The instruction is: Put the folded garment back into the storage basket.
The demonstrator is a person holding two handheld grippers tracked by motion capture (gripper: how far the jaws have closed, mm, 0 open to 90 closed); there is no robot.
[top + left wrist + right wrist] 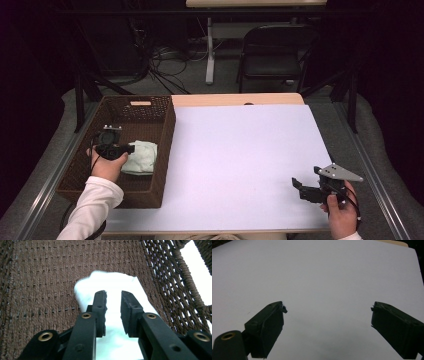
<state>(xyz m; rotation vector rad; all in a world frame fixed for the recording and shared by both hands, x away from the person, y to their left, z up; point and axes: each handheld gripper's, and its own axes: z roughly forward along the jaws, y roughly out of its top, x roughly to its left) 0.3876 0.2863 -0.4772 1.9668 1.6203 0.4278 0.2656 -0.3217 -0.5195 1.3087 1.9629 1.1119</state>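
At the left of the table stands a brown wicker basket [165,145], and in it lies a white folded cloth [141,157], resting on the basket floor close to the wall that faces the table's middle. The left gripper [131,148] is held low inside the basket over the near edge of that cloth, with the person's white sleeve [95,202] coming in from the bottom. In the left gripper view its jaws stand a narrow gap apart, the cloth [115,287] lying under and beyond them; the pads do not seem to press on the fabric, though the bright white makes that hard to judge. To the right spreads a pale sheet [240,160] covering the tabletop. At its near right corner the right gripper [298,187] hovers in the person's hand, pointing toward the table's middle, and in the right gripper view its jaws are spread wide with the pale sheet [324,277] between them.
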